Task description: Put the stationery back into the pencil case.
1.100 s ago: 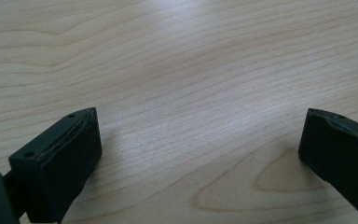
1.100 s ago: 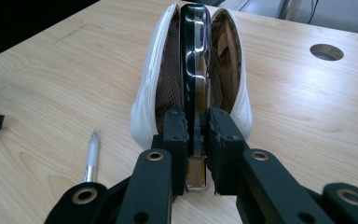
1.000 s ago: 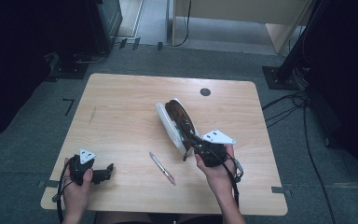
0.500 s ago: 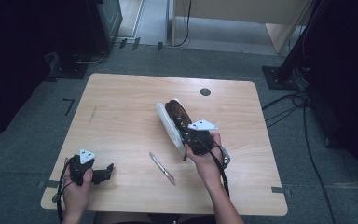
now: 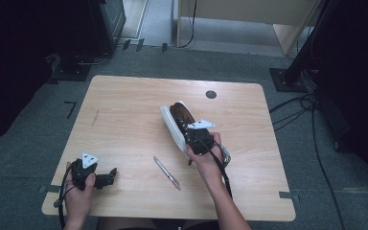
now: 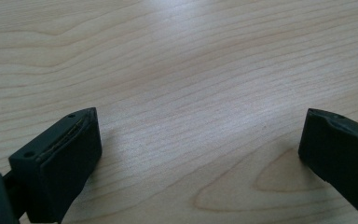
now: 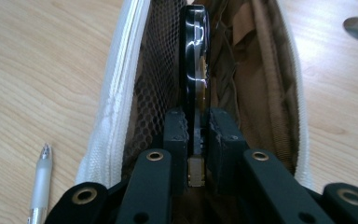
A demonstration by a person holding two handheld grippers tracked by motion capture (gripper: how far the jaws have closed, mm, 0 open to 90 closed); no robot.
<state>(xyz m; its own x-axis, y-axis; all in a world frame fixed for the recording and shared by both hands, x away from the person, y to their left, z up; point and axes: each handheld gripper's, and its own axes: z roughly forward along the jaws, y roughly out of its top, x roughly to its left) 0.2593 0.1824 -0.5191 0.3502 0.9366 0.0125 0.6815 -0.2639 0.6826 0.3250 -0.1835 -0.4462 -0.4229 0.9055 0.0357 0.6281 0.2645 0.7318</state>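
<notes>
Wooden table (image 5: 124, 110): right gripper (image 7: 196, 128) pinches a black pen (image 7: 195, 70) inside the open pouch (image 7: 116, 102); left gripper (image 6: 200, 144) spread.

The pencil case (image 7: 121, 93) is white outside, with a white zipper edge, a brown fabric lining and a dark honeycomb mesh pocket. The pen (image 7: 195, 79) clamped in the right gripper (image 7: 197, 126) is glossy black with a gold-coloured end. Both grippers are black; the left gripper (image 5: 106, 177) carries a pale grey plate. A silvery-white pen (image 5: 167, 173) lies on the light wood-grain table (image 5: 124, 105), which has a dark round hole
</notes>
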